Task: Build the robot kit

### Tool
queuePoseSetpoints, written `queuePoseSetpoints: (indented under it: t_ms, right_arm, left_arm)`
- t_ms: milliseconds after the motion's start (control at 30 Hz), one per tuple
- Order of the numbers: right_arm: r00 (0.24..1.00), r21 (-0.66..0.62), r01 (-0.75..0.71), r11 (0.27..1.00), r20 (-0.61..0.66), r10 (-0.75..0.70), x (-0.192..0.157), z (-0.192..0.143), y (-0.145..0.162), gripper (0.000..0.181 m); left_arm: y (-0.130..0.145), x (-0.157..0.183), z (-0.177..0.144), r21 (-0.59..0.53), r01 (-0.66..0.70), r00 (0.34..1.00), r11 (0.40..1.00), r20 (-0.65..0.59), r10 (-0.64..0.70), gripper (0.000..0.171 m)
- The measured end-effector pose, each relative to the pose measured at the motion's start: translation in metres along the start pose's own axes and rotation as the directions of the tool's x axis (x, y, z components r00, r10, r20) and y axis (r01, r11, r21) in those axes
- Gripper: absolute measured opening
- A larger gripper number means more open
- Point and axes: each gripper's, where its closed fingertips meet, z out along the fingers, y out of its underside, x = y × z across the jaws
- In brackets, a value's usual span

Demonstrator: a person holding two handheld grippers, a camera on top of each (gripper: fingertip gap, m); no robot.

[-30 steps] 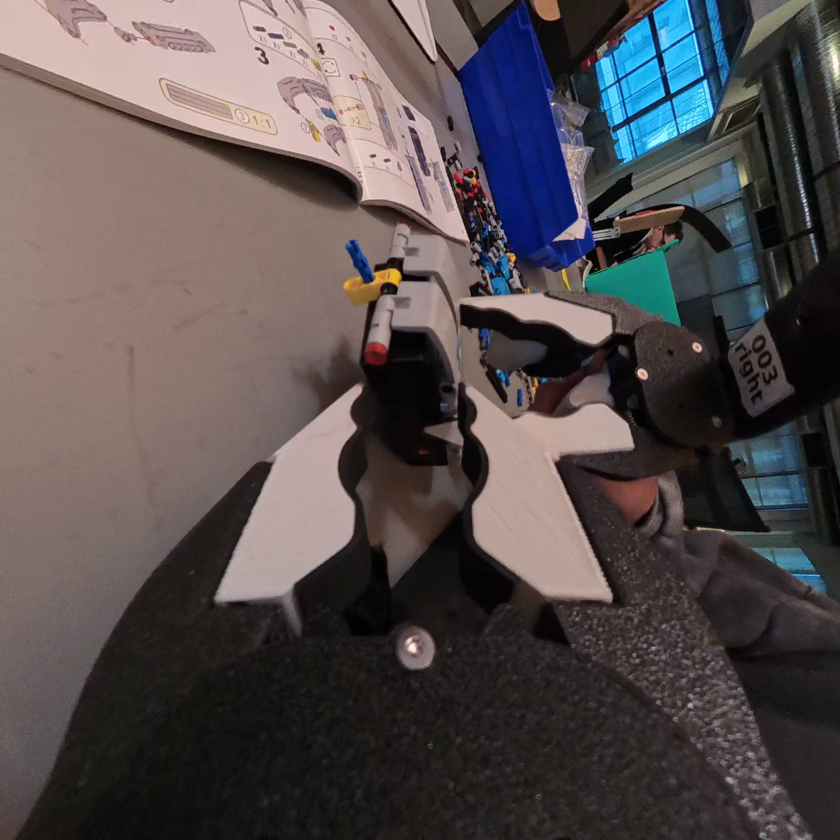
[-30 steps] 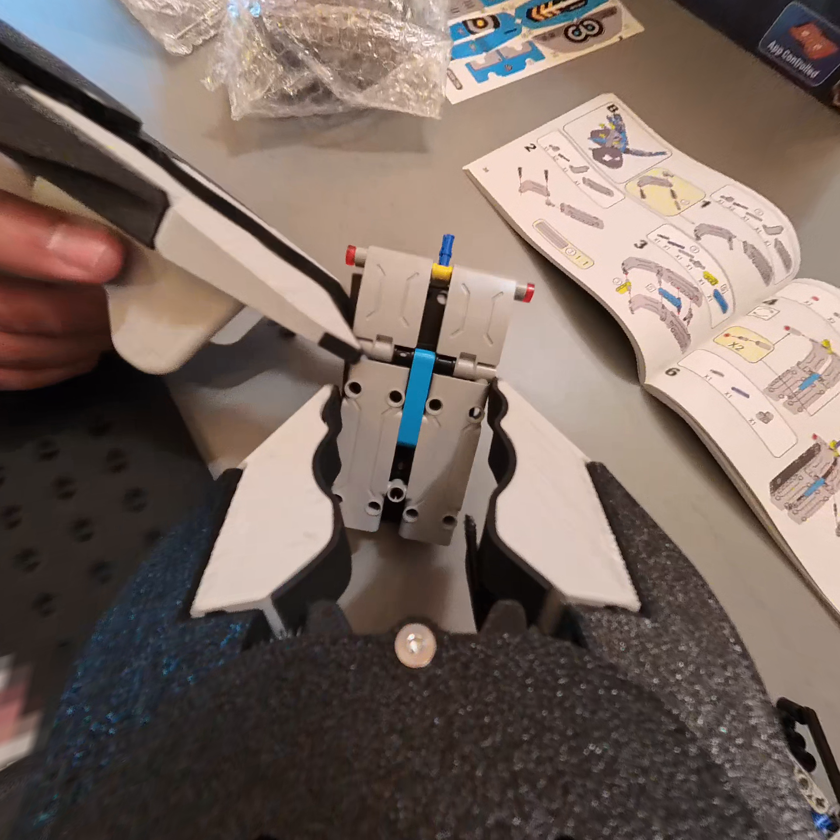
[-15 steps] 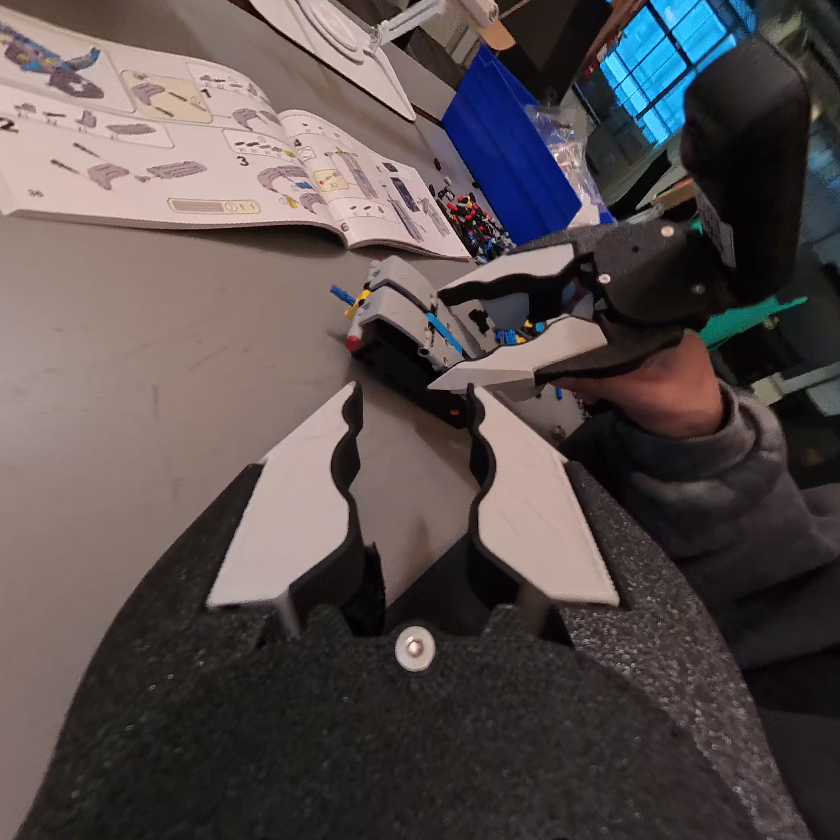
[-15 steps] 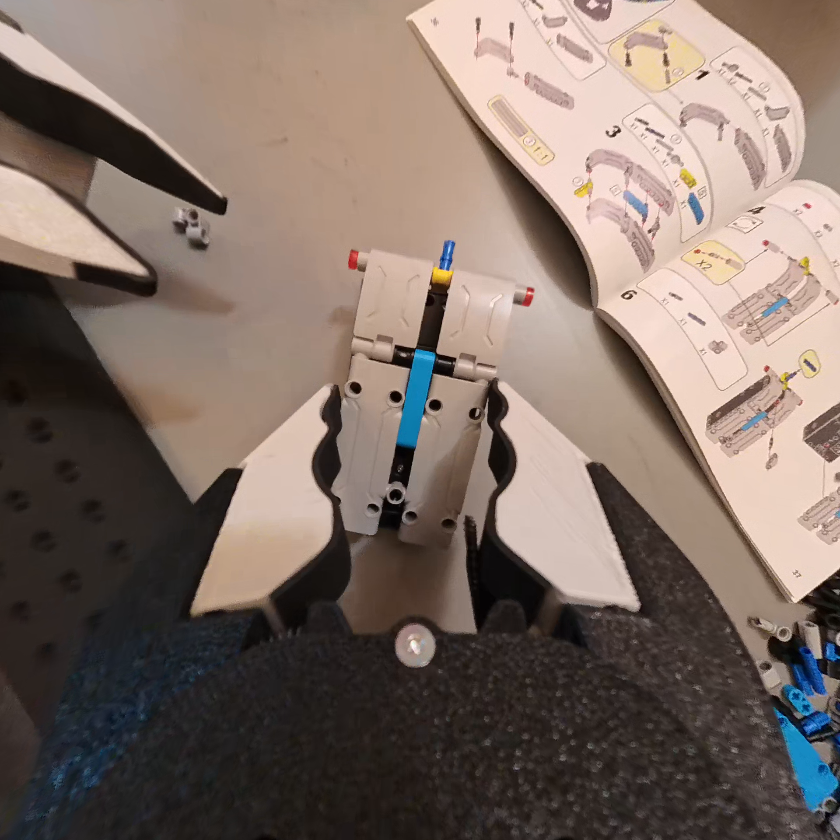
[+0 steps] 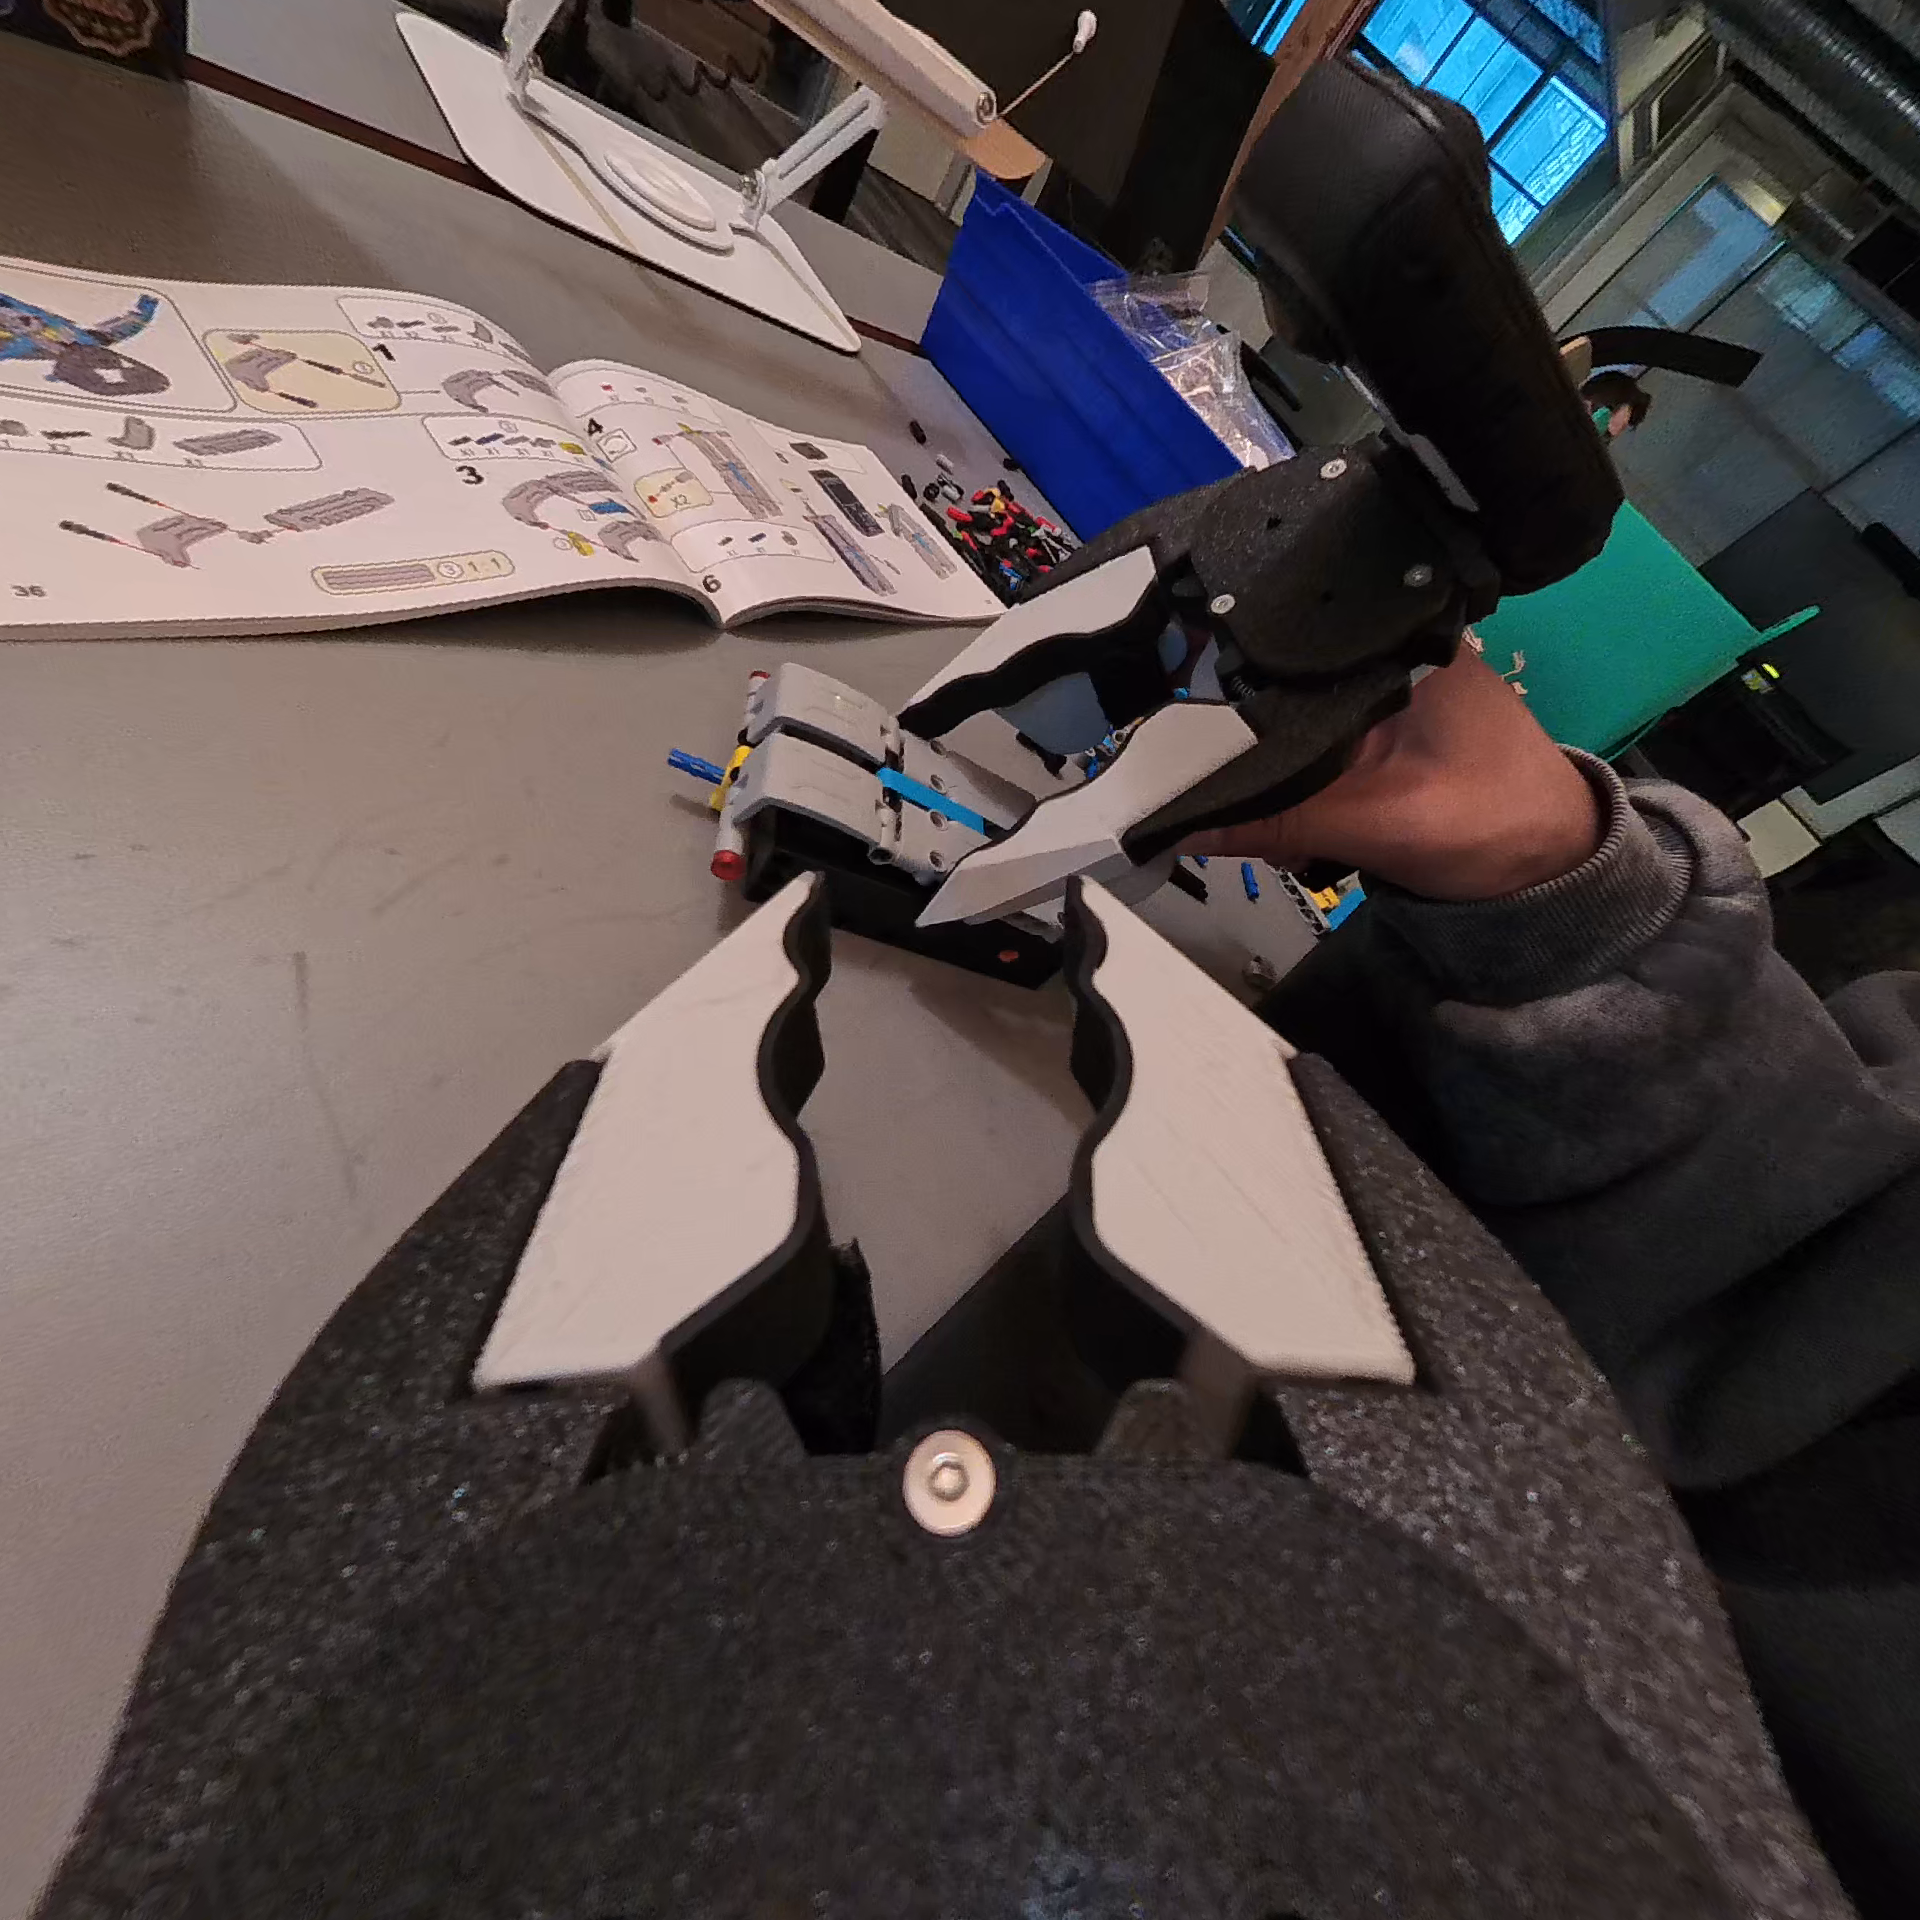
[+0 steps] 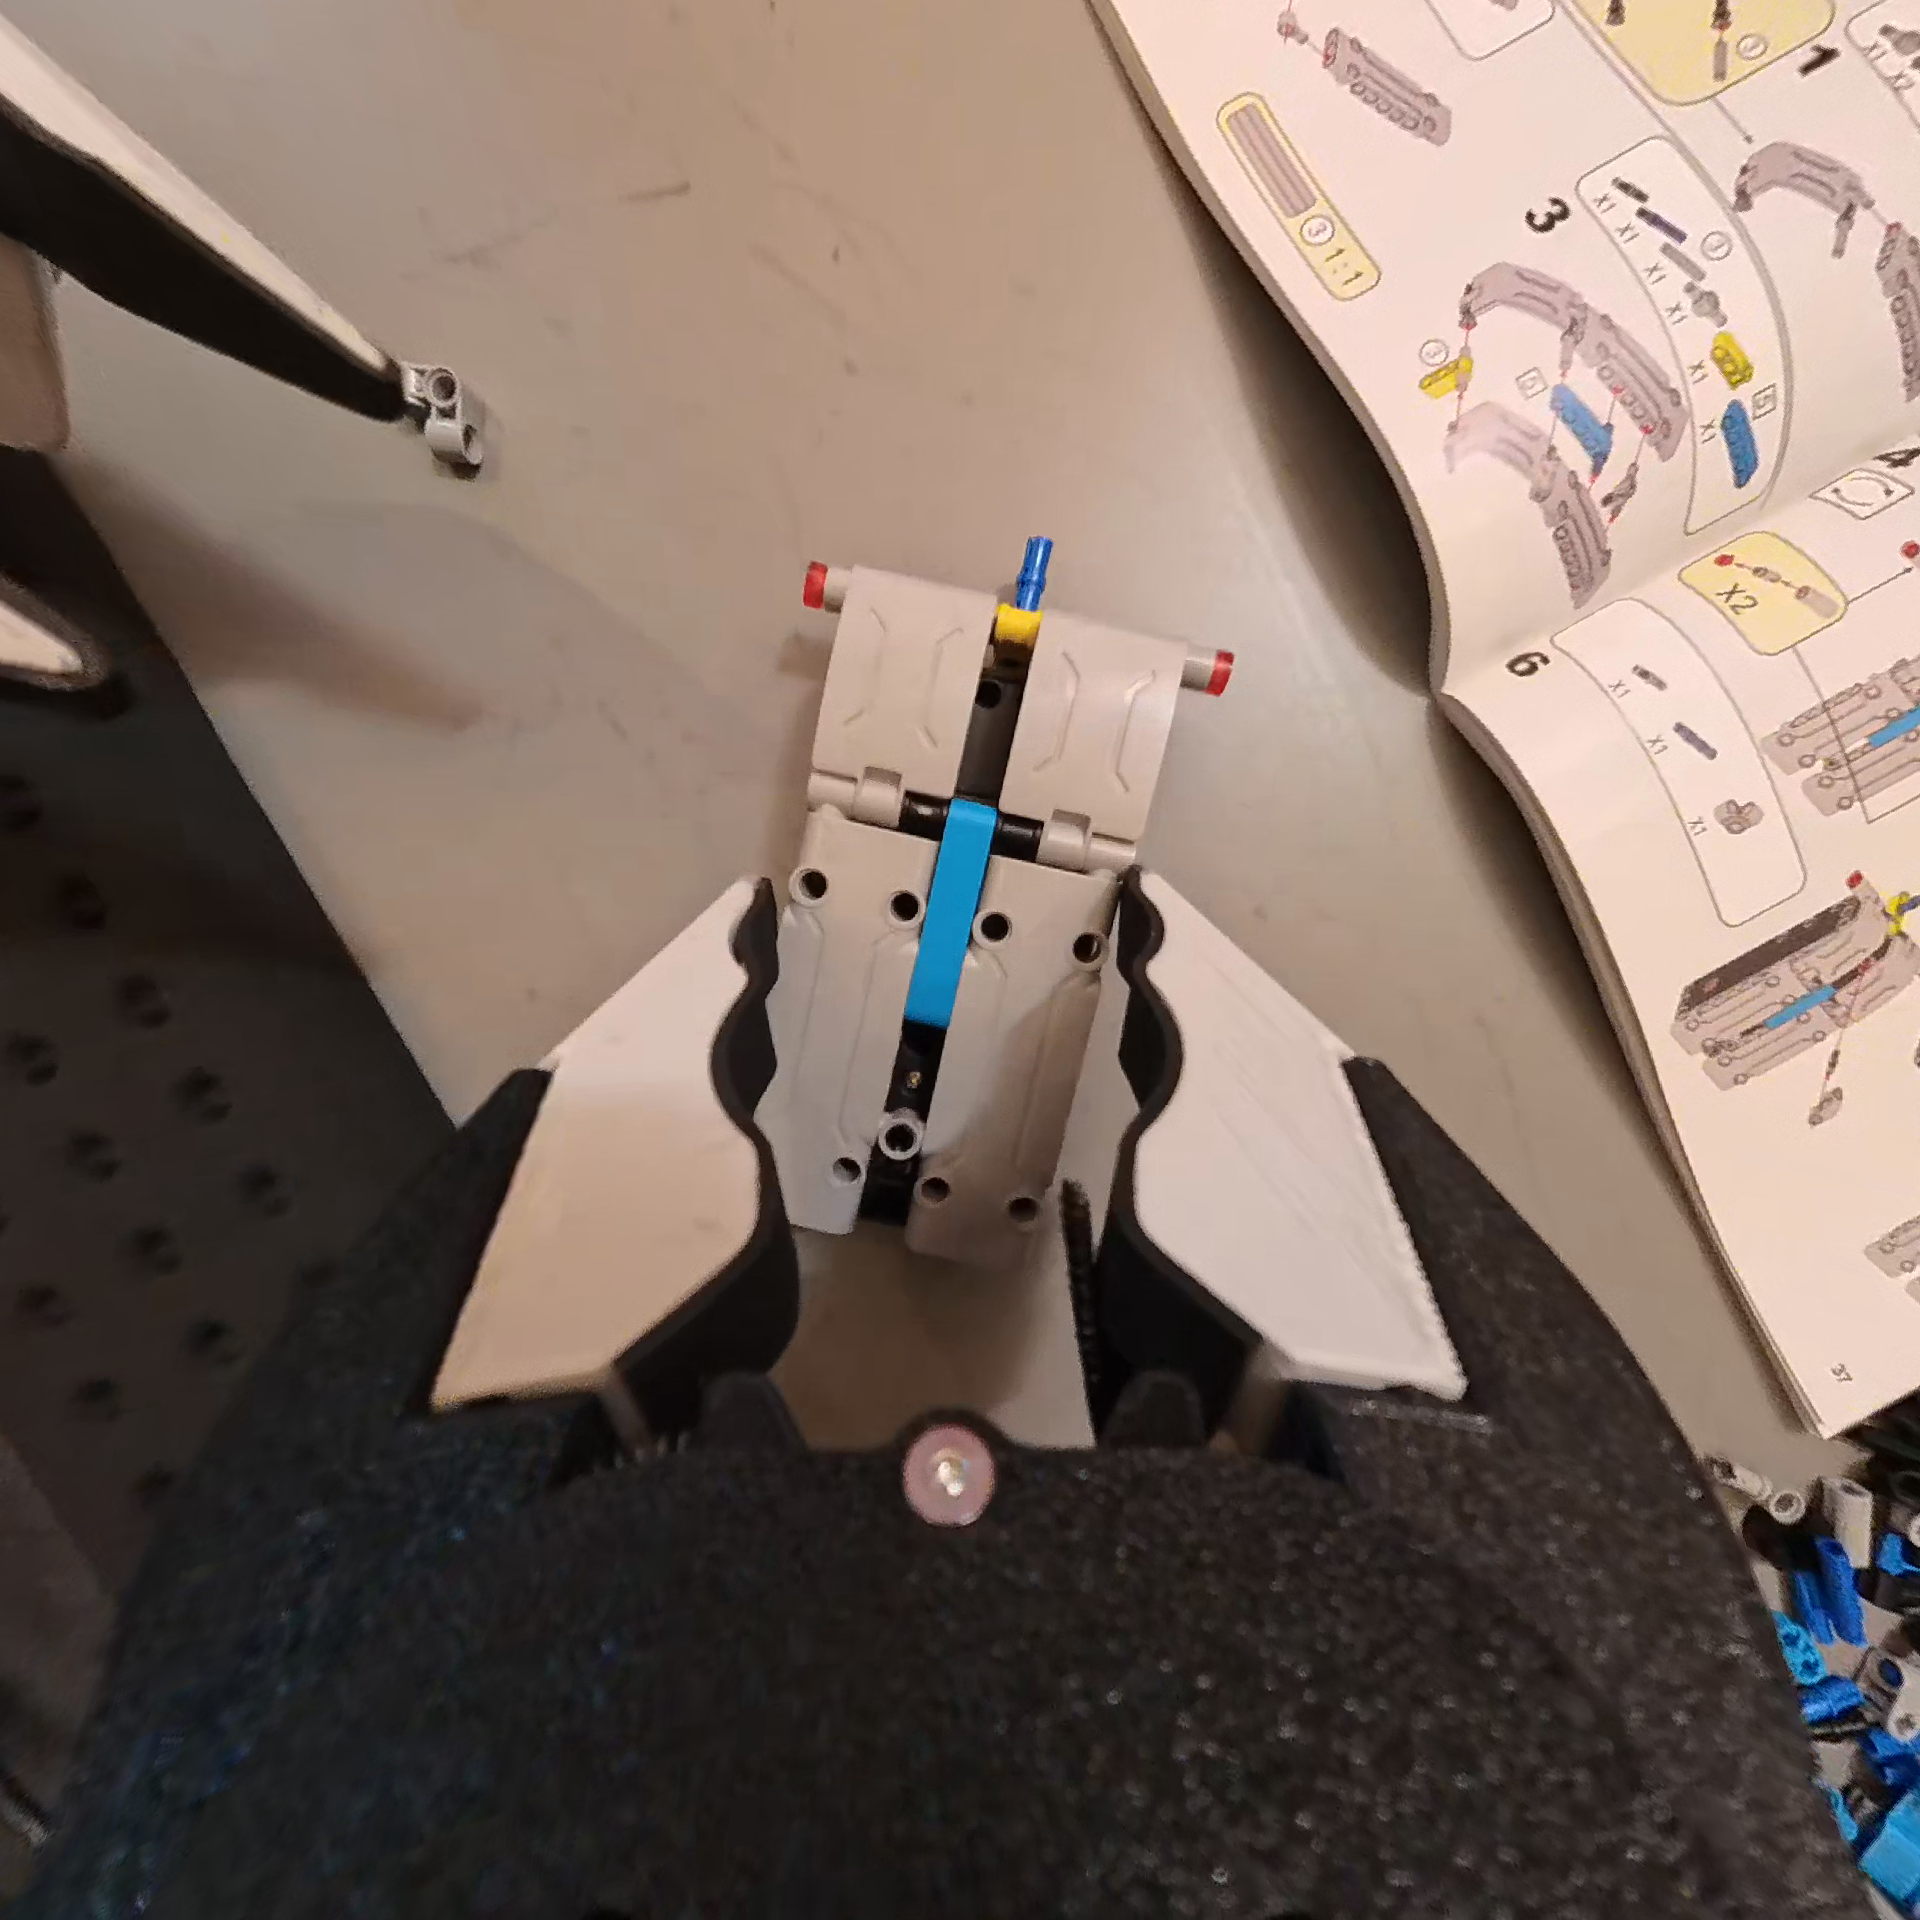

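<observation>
Left gripper (image 5: 940,914) backed off the gray brick assembly (image 6: 966,935), jaws apart, empty — right gripper (image 6: 940,904) clamped it alone.

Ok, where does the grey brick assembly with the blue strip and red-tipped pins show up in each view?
Left wrist view: grey brick assembly lies at centre, just past the left gripper, whose open jaws hold nothing, with the right gripper clamped on its near end.
Right wrist view: assembly at centre, upright in frame, gripped between the jaws.
Shared landmark: the open white instruction booklet on the grey table.
</observation>
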Motion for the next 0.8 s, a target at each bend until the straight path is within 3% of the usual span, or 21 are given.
queuePoseSetpoints:
  t_ms: [467,600,800]
  right_arm:
    - [1.0,0.086,-0.013,0.996,0.001,0.013,0.008,0.0,-0.008,0.071]
    - [0.996,0.227,-0.081,0.971,0.04,0.074,0.017,-0.007,-0.024,0.07]
    - [0.963,0.459,-0.248,0.853,0.211,0.167,0.019,-0.021,-0.05,0.067]
  left_arm:
    - [0.003,0.002,0.002,-0.022,0.015,1.0,1.0,-0.025,-0.015,0.044]
    - [0.003,0.001,0.002,-0.02,0.025,0.999,0.999,-0.031,-0.025,0.044]
    - [0.003,0.001,0.002,-0.025,0.022,0.999,0.999,-0.029,-0.023,0.044]
